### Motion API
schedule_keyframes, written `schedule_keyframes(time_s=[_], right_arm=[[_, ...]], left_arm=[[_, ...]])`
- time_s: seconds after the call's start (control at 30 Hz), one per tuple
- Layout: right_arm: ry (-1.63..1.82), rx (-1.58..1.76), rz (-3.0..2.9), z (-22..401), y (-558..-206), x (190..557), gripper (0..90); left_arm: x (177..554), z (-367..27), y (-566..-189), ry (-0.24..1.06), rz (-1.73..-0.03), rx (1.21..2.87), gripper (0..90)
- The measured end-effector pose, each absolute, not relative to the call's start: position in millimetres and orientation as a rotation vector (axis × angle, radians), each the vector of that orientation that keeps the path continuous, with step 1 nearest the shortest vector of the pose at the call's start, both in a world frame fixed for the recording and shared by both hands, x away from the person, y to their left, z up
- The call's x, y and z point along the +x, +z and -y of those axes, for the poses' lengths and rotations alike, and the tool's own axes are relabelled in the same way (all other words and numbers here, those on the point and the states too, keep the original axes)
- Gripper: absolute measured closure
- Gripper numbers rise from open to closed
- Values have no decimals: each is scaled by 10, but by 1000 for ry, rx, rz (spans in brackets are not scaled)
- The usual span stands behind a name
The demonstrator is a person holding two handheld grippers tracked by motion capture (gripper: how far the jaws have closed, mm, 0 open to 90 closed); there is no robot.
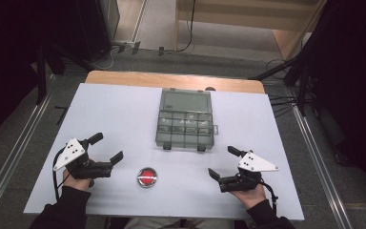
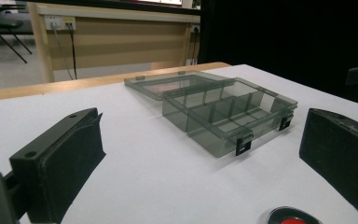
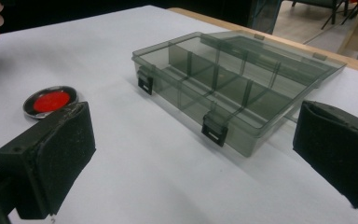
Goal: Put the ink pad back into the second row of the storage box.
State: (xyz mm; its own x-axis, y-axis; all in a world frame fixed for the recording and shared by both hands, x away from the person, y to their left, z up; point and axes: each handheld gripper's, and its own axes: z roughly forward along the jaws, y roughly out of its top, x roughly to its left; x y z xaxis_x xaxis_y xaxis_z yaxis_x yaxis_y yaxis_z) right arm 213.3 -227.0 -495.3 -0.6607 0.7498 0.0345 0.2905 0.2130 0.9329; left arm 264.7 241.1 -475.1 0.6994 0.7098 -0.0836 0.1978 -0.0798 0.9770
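Note:
A smoky clear plastic compartment box point(image 1: 186, 125) lies open in the middle of the white table, its lid point(image 1: 186, 101) folded flat behind it and two black latches on its front edge. Its divided cells point(image 2: 228, 112) point(image 3: 214, 79) look empty. A small round metal dish with a red centre point(image 1: 147, 177) point(image 3: 50, 101) sits near the front edge, between the hands. My left gripper point(image 1: 108, 148) rests at the front left, open, jaws wide with nothing between them. My right gripper point(image 1: 225, 162) rests at the front right, open and empty too.
The white sheet point(image 1: 124, 119) covers a wooden table whose far edge point(image 1: 171, 81) shows bare. Dark stands and cables ring the table on the floor. A wooden counter point(image 2: 116, 42) stands beyond the far side.

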Motion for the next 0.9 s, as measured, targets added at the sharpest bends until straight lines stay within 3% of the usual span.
schedule_keyframes(time_s=[0.9], right_arm=[[1348,855,-2351,1674,-4905,2233,0]], left_arm=[[2647,-2412,-4755,507,-757,1637,0]])
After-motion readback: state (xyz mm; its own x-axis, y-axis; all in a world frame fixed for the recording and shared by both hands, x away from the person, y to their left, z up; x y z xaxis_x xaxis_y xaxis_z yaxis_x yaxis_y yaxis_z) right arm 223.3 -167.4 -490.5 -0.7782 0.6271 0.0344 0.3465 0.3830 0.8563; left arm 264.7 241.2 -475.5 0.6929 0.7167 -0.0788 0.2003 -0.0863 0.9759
